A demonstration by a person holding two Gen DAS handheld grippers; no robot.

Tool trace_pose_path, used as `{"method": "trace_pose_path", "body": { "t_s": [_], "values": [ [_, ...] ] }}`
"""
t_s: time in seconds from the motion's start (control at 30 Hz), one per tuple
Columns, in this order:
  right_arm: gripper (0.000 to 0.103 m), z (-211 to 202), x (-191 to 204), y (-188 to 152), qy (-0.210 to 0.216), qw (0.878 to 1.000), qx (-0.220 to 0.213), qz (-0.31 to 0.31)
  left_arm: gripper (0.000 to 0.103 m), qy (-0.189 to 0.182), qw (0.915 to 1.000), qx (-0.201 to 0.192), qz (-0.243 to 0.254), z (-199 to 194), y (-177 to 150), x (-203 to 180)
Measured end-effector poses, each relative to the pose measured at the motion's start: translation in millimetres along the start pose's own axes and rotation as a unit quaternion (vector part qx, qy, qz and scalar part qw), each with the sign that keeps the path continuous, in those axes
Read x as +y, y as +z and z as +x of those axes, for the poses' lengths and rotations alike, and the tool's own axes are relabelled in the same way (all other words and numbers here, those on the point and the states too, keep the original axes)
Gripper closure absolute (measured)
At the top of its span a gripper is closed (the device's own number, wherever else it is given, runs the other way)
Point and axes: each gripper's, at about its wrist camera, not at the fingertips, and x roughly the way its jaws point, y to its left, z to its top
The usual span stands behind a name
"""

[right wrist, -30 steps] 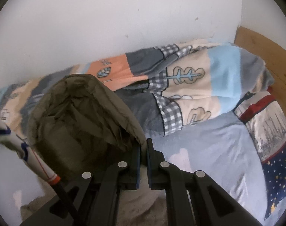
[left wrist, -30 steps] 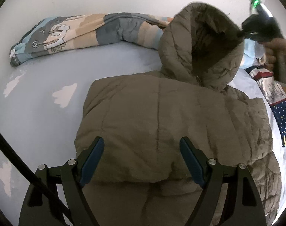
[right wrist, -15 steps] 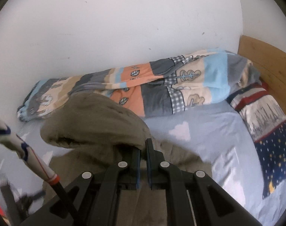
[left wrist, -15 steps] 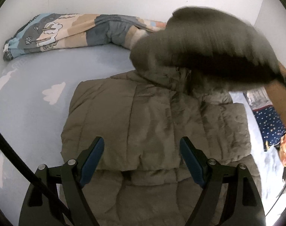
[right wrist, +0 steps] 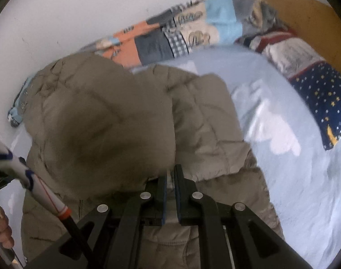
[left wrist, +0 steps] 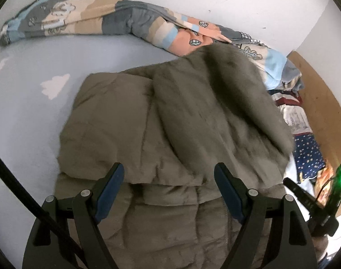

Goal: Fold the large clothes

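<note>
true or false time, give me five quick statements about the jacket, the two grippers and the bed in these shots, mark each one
1. The olive puffer jacket lies on a light blue sheet with white cloud prints. True.
2. The left gripper is clamped on the jacket. False: its jaws stand wide apart above the jacket, gripping nothing.
3. The right gripper is shut on the hood. True: its pads pinch the hood's edge.
4. The hood stands upright against the wall. False: it is folded down over the jacket's body.
5. A rolled patchwork blanket lies along the wall behind the jacket. True.
</note>
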Motion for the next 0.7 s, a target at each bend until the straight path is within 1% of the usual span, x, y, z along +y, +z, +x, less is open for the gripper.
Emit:
{"method": "trace_pose_path", "body": {
  "t_s": [0.03, 0.1, 0.13, 0.17, 0.2, 0.23, 0.27, 0.3, 0.33, 0.37, 0.43, 0.5, 0.63, 0.7],
  "values": [
    [0.094, -1.1, 0.2, 0.5, -0.002, 1.0, 0.001, 0.002, 0.022, -0.004, 1.0, 0.003, -0.006, 3.4, 1.4, -0.3],
    [0.082, -5.7, -0.7, 0.5, 0.001, 1.0, 0.004, 0.002, 0.022, -0.015, 0.9997, 0.008, -0.018, 7.4, 3.4, -0.4],
    [0.075, -7.4, -0.9, 1.8, -0.001, 1.0, 0.003, 0.003, 0.022, -0.027, 0.9991, 0.01, -0.03, 9.3, 4.5, 0.6],
    [0.074, -11.8, -1.5, 1.9, -0.001, 1.0, -0.003, 0.007, 0.022, -0.039, 0.9983, 0.012, -0.04, 10.7, 4.7, 0.8],
    [0.074, -19.0, -2.9, 2.9, 0.015, 1.0, -0.016, 0.014, 0.022, -0.045, 0.9979, 0.012, -0.045, 11.2, 5.1, 1.1],
    [0.07, -22.7, -3.5, 4.4, 0.032, 0.999, -0.024, 0.021, 0.022, -0.049, 0.9975, 0.011, -0.05, 11.9, 5.0, 0.6],
    [0.059, -26.8, -5.7, 6.9, 0.067, 0.996, -0.033, 0.041, 0.022, -0.049, 0.9973, 0.007, -0.054, 12.0, 4.9, -0.5],
    [0.052, -27.3, -4.9, 9.2, 0.09, 0.994, -0.036, 0.055, 0.022, -0.051, 0.9971, 0.004, -0.056, 12.3, 5.0, -1.9],
    [0.042, -25.3, -4.6, 10.4, 0.123, 0.989, -0.037, 0.075, 0.022, -0.053, 0.9969, 0.003, -0.058, 12.3, 5.2, -2.1],
    [0.041, -20.4, -2.0, 11.6, 0.154, 0.983, -0.033, 0.092, 0.022, -0.057, 0.9966, 0.003, -0.06, 12.8, 4.9, -2.6],
    [0.041, -8.8, 5.5, 13.2, 0.179, 0.978, -0.025, 0.107, 0.022, -0.071, 0.995, 0.003, -0.07, 15.5, 4.7, -1.0],
    [0.041, 5.5, 10.4, 15.7, 0.183, 0.976, -0.02, 0.117, 0.022, -0.087, 0.9924, 0.008, -0.086, 19.1, 4.8, 3.4],
    [0.04, 26.9, 9.1, 24.5, 0.215, 0.965, -0.028, 0.15, 0.022, -0.099, 0.9891, 0.012, -0.108, 25.0, 7.5, 10.7],
    [0.04, 38.5, 10.9, 27.4, 0.221, 0.963, -0.024, 0.151, 0.022, -0.103, 0.9883, 0.011, -0.112, 25.8, 8.4, 11.6]
  ]
}}
